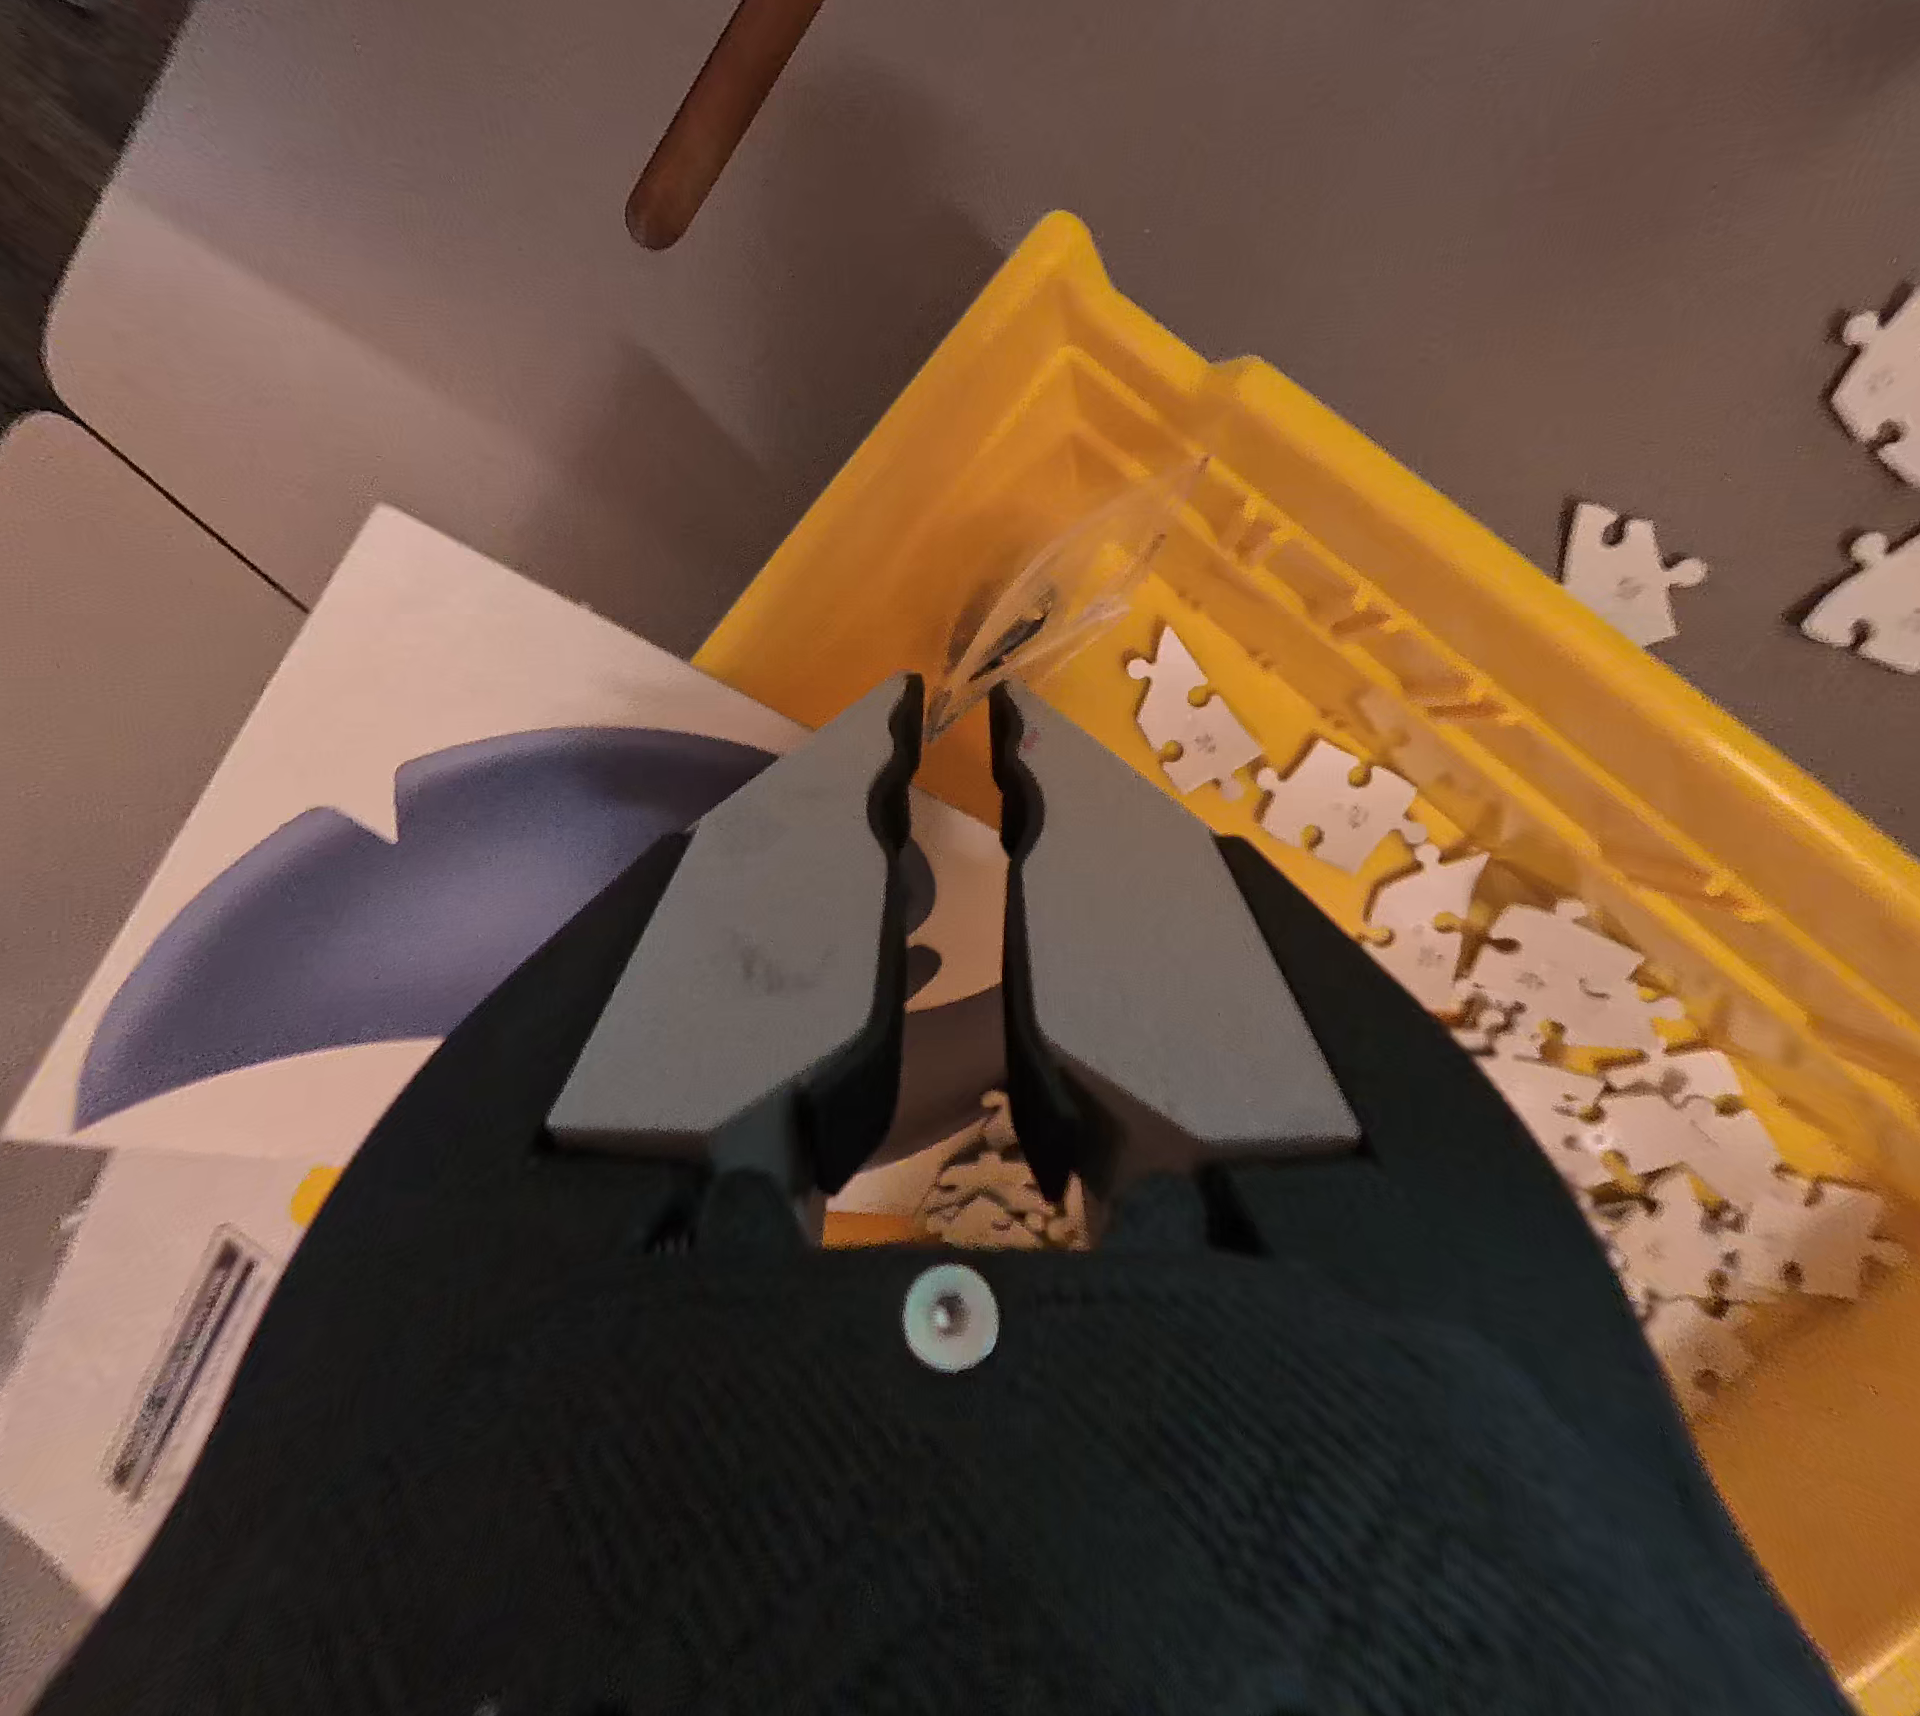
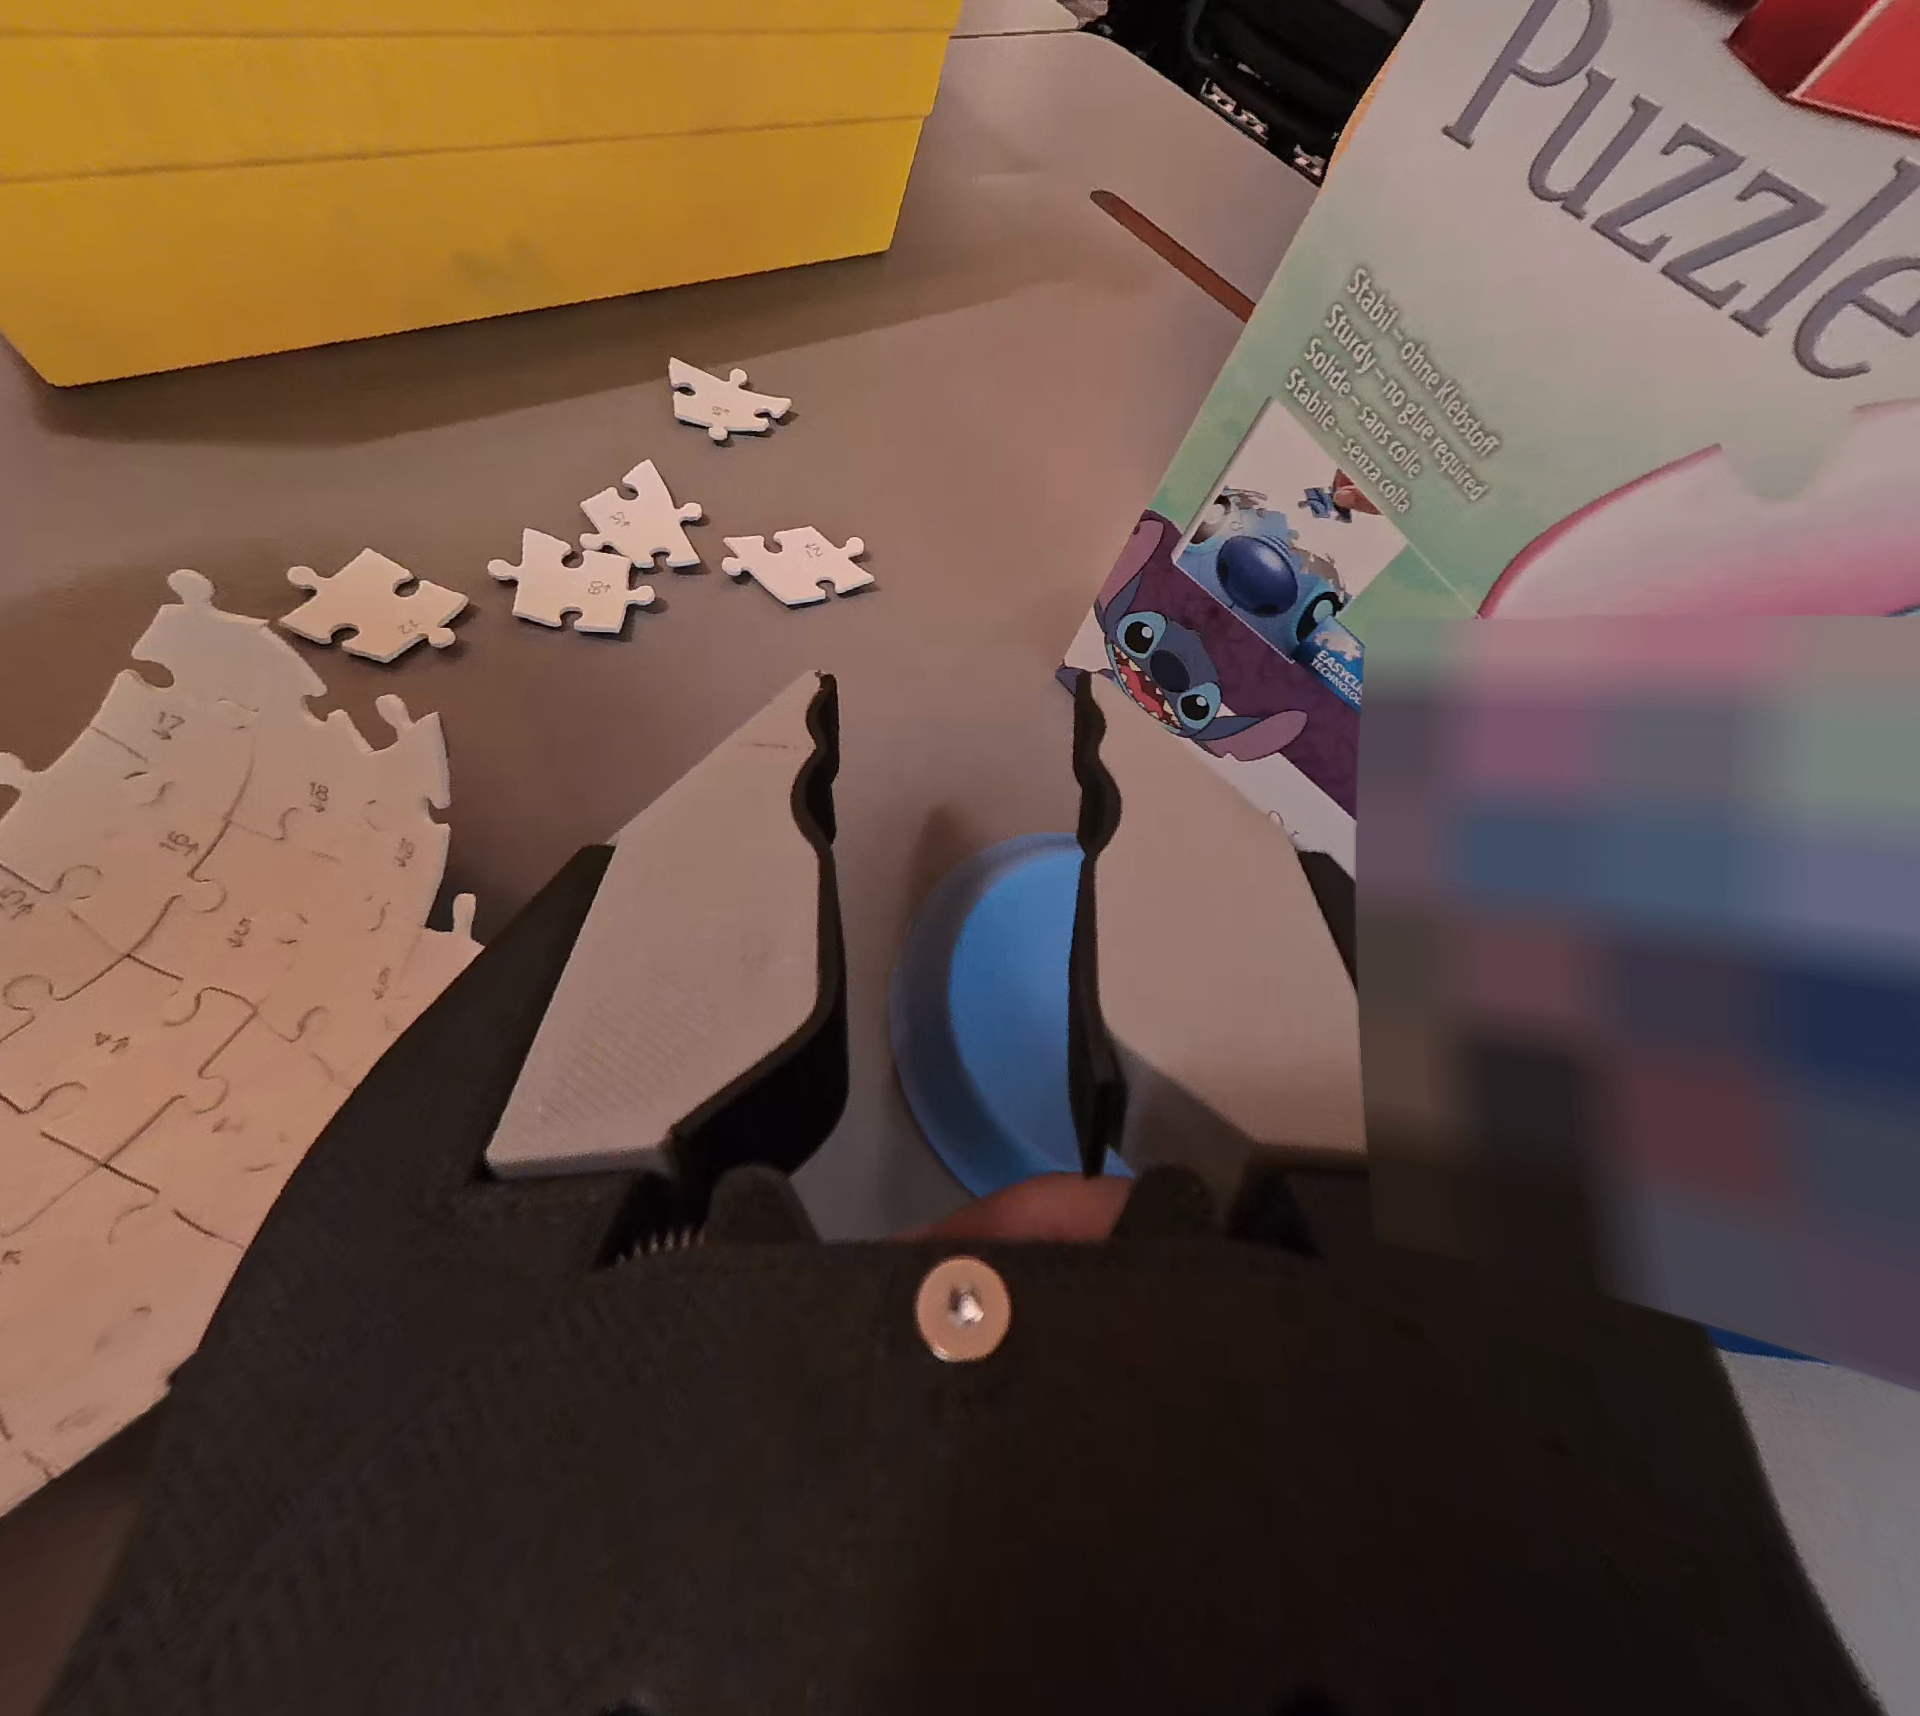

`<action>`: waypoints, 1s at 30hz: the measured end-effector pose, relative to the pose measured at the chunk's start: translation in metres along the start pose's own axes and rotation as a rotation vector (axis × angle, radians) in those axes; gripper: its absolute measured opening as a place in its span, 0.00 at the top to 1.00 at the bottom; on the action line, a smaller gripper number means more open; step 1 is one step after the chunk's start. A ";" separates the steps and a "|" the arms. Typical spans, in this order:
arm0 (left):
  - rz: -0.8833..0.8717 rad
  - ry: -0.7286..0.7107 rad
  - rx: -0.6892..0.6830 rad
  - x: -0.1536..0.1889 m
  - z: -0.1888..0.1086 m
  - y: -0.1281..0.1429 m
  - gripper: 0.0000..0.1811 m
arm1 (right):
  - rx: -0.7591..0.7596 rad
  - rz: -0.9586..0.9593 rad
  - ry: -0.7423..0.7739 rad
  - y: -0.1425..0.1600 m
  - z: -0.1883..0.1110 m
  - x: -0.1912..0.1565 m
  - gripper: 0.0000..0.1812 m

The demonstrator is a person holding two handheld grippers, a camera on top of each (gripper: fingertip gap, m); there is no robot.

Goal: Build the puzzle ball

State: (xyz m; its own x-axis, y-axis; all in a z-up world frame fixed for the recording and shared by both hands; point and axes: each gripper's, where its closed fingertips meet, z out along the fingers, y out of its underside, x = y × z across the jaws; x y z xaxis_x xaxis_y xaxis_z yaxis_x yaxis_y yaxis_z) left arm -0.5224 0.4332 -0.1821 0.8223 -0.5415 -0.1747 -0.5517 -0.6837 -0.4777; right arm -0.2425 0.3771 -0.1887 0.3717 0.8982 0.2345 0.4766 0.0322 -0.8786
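My left gripper (image 1: 956,690) hangs over the yellow bin (image 1: 1060,284), its tips pinched on a crumpled corner of a clear plastic bag (image 1: 1081,565). Many white puzzle pieces (image 1: 1621,1095) lie in the bin, partly under the bag's film. My right gripper (image 2: 951,690) is open and empty above the grey table, over a blue round dish (image 2: 987,991). A curved, joined section of numbered white pieces (image 2: 208,887) lies to its left. Several loose pieces (image 2: 582,575) lie ahead of it, in front of the bin (image 2: 468,108).
The puzzle box (image 2: 1558,264) stands close on the right of my right gripper. A white sheet with a blue-grey shape (image 1: 364,887) lies left of the bin. A brown slot (image 1: 748,56) runs between table panels. A few loose pieces (image 1: 1621,570) lie right of the bin. My left tips are about 35 centimeters from the blue round dish (image 2: 987,991), my right tips only 7 centimeters.
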 end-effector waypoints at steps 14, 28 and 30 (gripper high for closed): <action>-0.092 0.002 0.056 -0.001 -0.019 -0.006 0.71 | 0.003 -0.006 -0.009 -0.002 -0.001 -0.002 0.76; -0.179 0.009 0.245 0.016 -0.114 0.002 0.64 | 0.017 -0.006 -0.010 -0.006 -0.003 -0.004 0.76; -0.181 0.007 0.245 0.022 -0.120 0.013 0.64 | 0.013 -0.004 -0.013 -0.004 -0.002 -0.004 0.76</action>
State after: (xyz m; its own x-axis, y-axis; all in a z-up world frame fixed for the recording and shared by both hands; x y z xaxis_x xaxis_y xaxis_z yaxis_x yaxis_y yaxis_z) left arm -0.5283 0.3543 -0.0888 0.9026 -0.4258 -0.0627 -0.3461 -0.6314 -0.6940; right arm -0.2447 0.3720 -0.1851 0.3593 0.9038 0.2323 0.4676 0.0410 -0.8830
